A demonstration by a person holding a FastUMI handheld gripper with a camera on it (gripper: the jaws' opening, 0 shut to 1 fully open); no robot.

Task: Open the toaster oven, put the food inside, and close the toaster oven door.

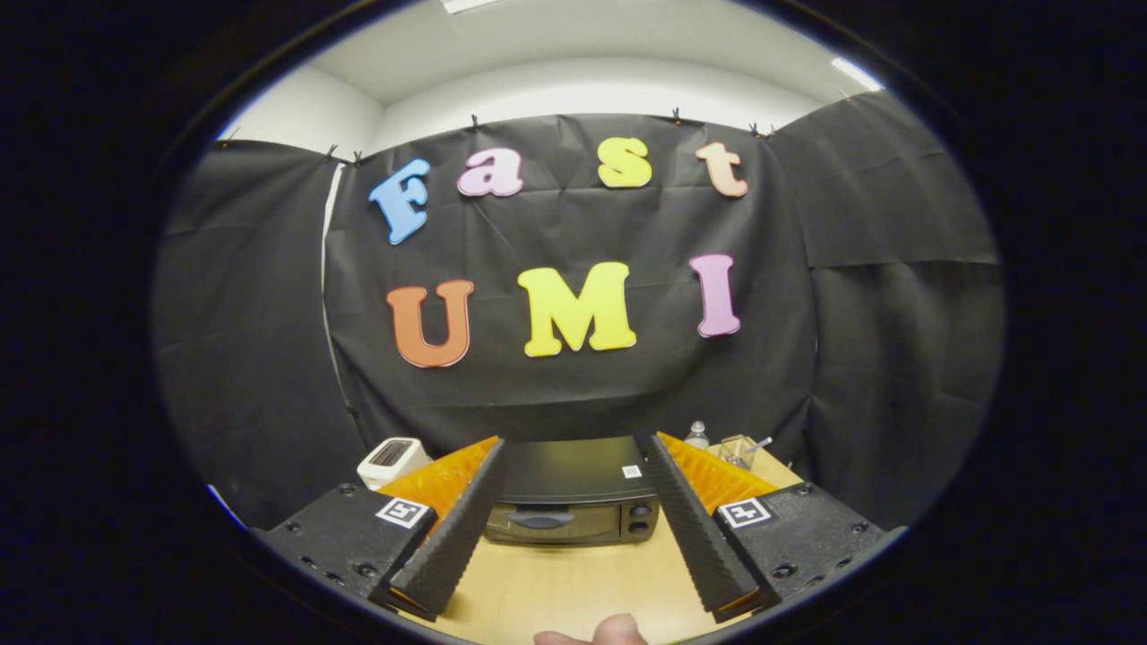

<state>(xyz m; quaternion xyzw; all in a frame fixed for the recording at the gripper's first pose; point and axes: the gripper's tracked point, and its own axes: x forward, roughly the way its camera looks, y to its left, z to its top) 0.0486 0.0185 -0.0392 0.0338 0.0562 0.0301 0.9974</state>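
Black toaster oven (573, 493) sits at twelve o'clock beyond the gripper (571, 452), door shut, on the wooden table (556, 587). Fingers are spread, holding nothing. A white toaster (392, 460) sits at ten o'clock. Opening, loading and closing all remain.

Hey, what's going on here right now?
A person is holding a claw over a wooden table, aimed at a toaster oven that sits beyond its fingers with its door shut. The claw is open and grips nothing. A fingertip shows at the near table edge. A white toaster stands left of the oven, a bottle and clear cup to its right.
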